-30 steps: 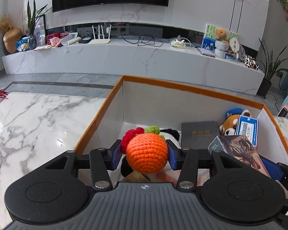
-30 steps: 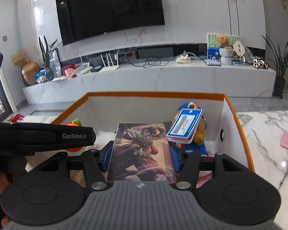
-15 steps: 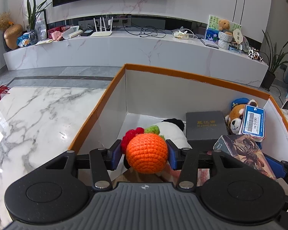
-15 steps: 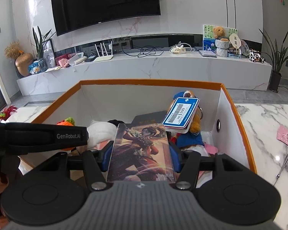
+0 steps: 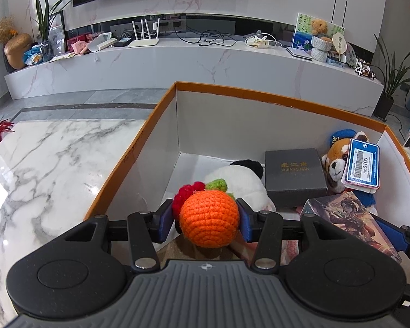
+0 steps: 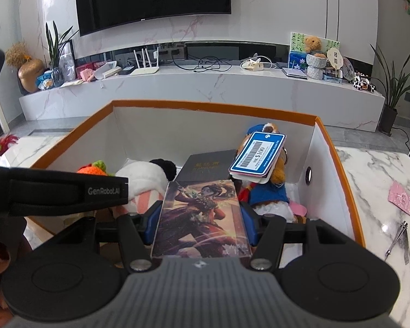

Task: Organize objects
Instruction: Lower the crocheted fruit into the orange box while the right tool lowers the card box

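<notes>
My left tongs (image 5: 209, 216) squeeze a soft orange yarn ball (image 5: 209, 217) with a red bump and green leaf, and I hold it over the left side of the big box (image 5: 161, 104) with the orange rim, above a white and black plush (image 5: 240, 180). In the middle of the box sits a dark gray box (image 5: 293, 175), and next to it a red panda toy (image 5: 334, 164) wears a blue tag (image 5: 363, 162). My right tongs (image 6: 201, 214) pinch a picture box (image 6: 202, 213) by its two sides, over the right part of the big box.
</notes>
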`<action>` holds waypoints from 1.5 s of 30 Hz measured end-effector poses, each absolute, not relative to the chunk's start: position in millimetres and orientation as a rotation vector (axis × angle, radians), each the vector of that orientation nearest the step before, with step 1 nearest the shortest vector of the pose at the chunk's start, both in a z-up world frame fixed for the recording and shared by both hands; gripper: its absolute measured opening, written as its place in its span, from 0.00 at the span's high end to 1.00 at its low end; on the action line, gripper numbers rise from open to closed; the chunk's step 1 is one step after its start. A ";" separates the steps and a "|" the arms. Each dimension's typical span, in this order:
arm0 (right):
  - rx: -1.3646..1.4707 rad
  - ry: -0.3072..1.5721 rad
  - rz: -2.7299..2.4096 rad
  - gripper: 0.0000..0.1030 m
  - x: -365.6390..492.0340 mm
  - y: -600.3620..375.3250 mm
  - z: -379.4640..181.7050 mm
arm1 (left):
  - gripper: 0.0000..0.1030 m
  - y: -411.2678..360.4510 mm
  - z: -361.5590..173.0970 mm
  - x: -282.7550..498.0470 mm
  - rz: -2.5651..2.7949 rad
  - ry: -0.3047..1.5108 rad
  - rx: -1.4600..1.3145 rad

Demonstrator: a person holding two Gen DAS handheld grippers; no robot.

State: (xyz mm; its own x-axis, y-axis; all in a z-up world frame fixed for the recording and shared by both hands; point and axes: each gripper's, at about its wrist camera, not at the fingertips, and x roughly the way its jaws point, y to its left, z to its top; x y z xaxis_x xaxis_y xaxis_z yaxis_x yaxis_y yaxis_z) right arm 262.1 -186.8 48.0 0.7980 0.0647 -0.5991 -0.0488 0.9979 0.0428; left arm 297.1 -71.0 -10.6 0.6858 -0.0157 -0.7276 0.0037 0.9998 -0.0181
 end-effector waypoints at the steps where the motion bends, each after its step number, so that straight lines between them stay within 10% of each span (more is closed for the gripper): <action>1: 0.028 0.645 0.060 0.42 262.1 -187.4 47.7 | 0.46 -71.4 -10.4 297.2 -0.011 0.817 -0.013; 45: 0.112 0.705 0.067 0.31 267.1 -198.5 41.0 | 0.32 -70.2 -14.4 296.4 -0.010 0.863 -0.011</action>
State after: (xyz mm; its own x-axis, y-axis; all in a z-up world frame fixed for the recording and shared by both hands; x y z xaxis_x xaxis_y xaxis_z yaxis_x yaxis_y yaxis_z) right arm 267.1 -198.5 41.0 0.7599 0.0995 -0.6424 -0.0240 0.9918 0.1253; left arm 296.4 -70.2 -14.4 0.6504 -0.0134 -0.7595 0.0048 0.9999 -0.0136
